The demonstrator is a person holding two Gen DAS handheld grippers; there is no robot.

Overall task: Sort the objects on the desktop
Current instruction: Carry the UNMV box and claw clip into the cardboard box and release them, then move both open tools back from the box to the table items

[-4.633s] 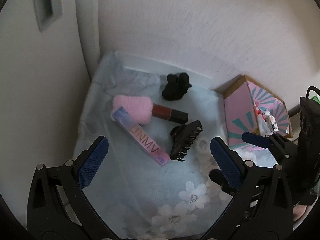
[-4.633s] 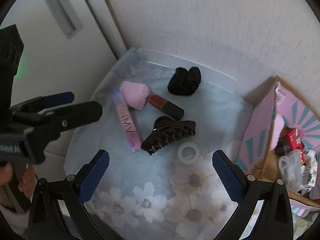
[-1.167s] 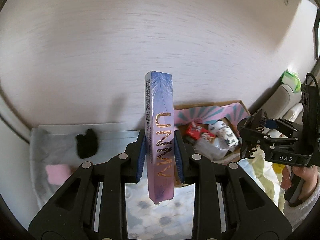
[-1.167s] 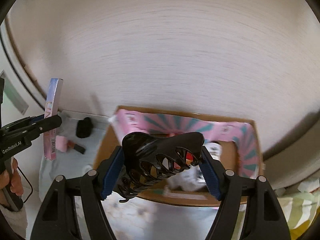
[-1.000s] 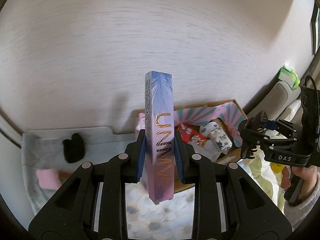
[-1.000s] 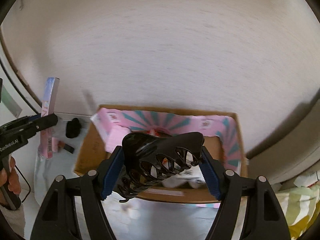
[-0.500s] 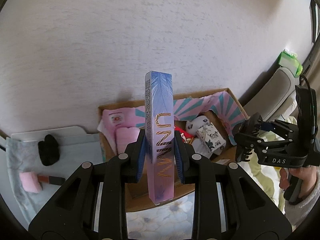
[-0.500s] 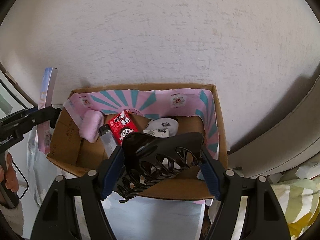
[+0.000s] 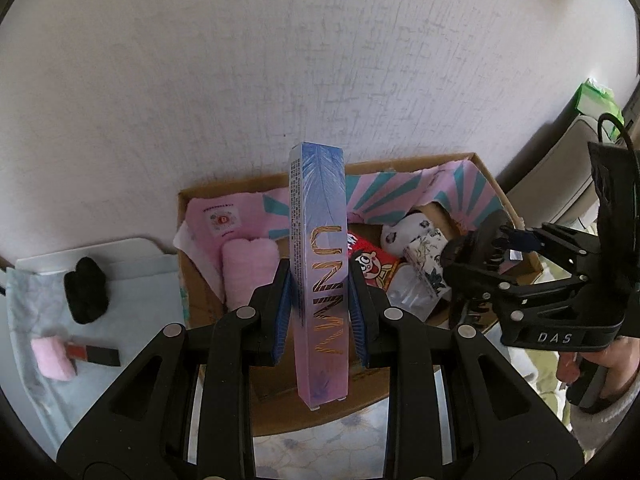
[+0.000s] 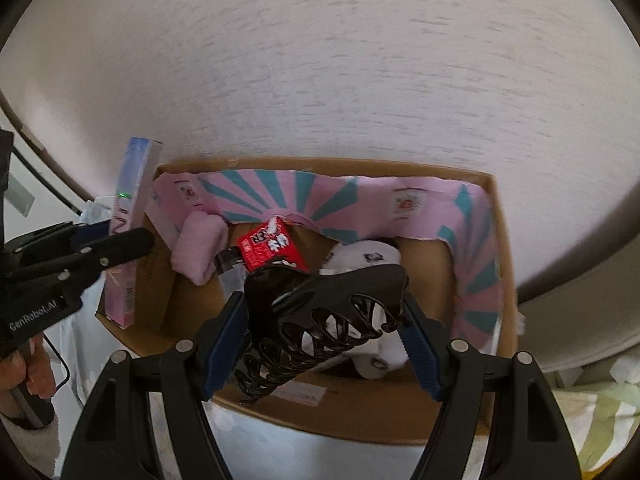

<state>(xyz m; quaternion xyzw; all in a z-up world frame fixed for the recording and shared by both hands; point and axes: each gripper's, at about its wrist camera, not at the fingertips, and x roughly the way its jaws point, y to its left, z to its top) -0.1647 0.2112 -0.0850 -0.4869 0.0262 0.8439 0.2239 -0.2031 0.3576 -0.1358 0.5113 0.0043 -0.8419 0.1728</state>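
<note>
My left gripper [image 9: 320,300] is shut on a long pink-blue UNNY box [image 9: 320,264], held upright over the near left part of the cardboard box [image 9: 280,412]. My right gripper [image 10: 324,320] is shut on a black hair claw clip [image 10: 320,312], held above the cardboard box [image 10: 496,240]. In the right wrist view the left gripper [image 10: 112,240] holds the UNNY box [image 10: 132,216] at the cardboard box's left edge. In the left wrist view the right gripper [image 9: 504,248] with the clip [image 9: 472,256] is over the box's right side.
The cardboard box holds a pink plush roll [image 10: 200,248], a red snack pack [image 10: 272,248] and white printed items [image 10: 368,260]. On the pale cloth [image 9: 24,292] to the left lie a black scrunchie [image 9: 86,296], a pink sponge [image 9: 52,358] and a red lipstick [image 9: 94,354]. A wall stands behind.
Both grippers have moved from the cloth to the cardboard box, carrying the UNNY box and the claw clip. In the last half second both came closer over the box.
</note>
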